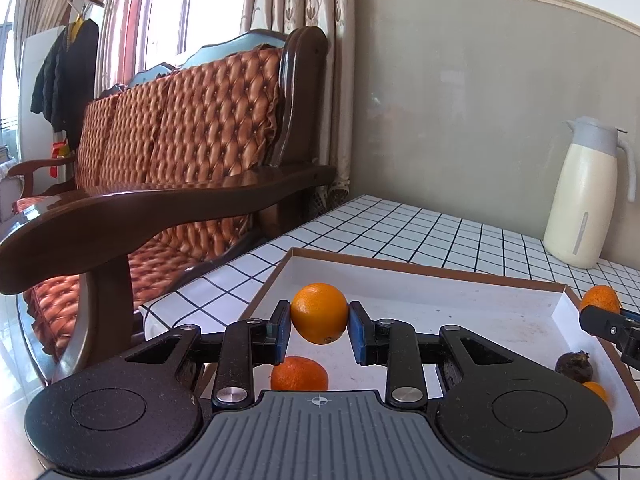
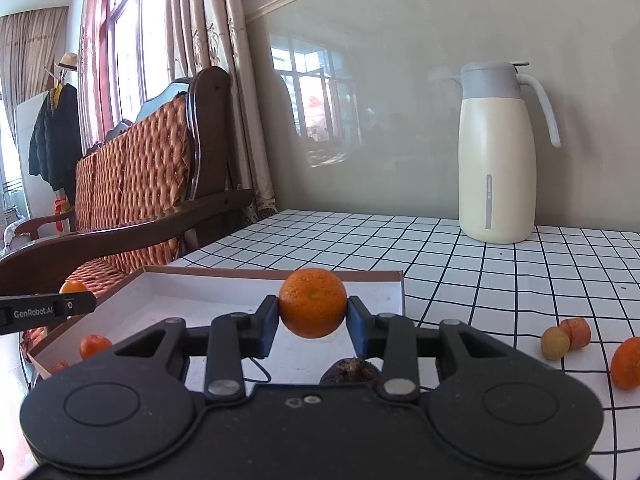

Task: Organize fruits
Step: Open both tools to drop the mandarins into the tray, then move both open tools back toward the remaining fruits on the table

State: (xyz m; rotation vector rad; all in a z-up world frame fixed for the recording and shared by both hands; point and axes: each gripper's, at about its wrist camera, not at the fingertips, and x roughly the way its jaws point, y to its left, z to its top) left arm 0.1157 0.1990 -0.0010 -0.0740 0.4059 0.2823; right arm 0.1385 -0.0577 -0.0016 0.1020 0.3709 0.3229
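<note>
My left gripper [image 1: 319,320] is shut on an orange [image 1: 319,313], held above the white box lid tray [image 1: 440,280]. My right gripper [image 2: 313,316] is shut on another orange [image 2: 313,303], held over the tray's [image 2: 256,276] right part. In the tray lie an orange [image 1: 299,374] under the left gripper, a dark wrinkled fruit [image 1: 574,366] and a small orange [image 1: 596,390]. The right view shows the dark fruit [image 2: 351,372] below the gripper and a small orange [image 2: 94,346] at the tray's left. The right gripper with its orange [image 1: 599,299] shows at the left view's right edge.
A cream thermos jug [image 2: 496,152] stands at the back of the checked tablecloth [image 2: 480,264]. Right of the tray lie a yellowish round fruit [image 2: 555,343], an orange piece [image 2: 576,333] and an orange [image 2: 627,362]. A wooden sofa [image 1: 160,184] stands left of the table.
</note>
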